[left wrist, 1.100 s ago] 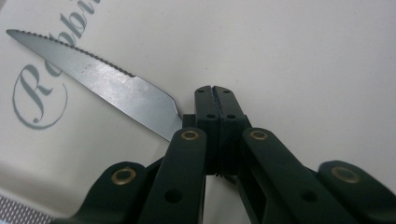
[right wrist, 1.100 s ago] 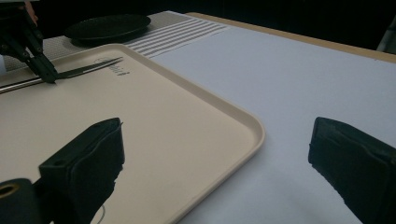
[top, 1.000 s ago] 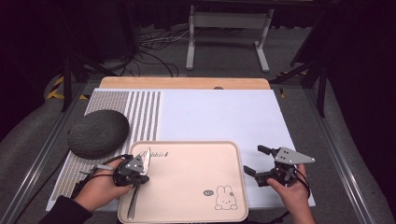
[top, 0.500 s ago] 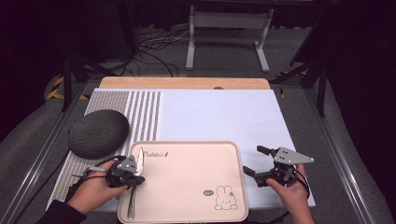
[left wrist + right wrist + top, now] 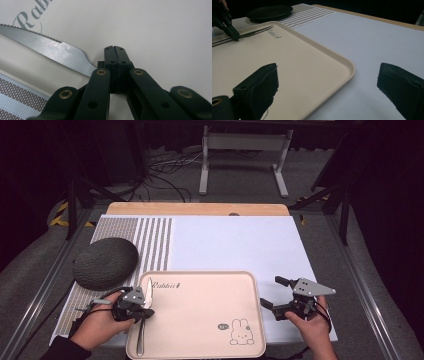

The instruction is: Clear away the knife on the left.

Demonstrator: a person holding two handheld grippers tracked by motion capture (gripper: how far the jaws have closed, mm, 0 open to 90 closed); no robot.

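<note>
Meanwhile, a pinched knife and a waiting gripper at a beige tray.

At far left, a dark round mat [image 5: 105, 262] lies just beyond the left gripper [image 5: 143, 306], whose jaws are pressed together over the tray's [image 5: 200, 320] left edge; in the left gripper view the serrated knife [image 5: 50, 48] runs back under the closed jaws, though whether the pads actually clamp it cannot be told. A rabbit drawing [image 5: 241, 332] sits well to that gripper's right. Just past the tray's right rim, the right gripper [image 5: 274, 292] hovers over the white cloth [image 5: 240, 245], jaws spread wide with nothing between them.
</note>
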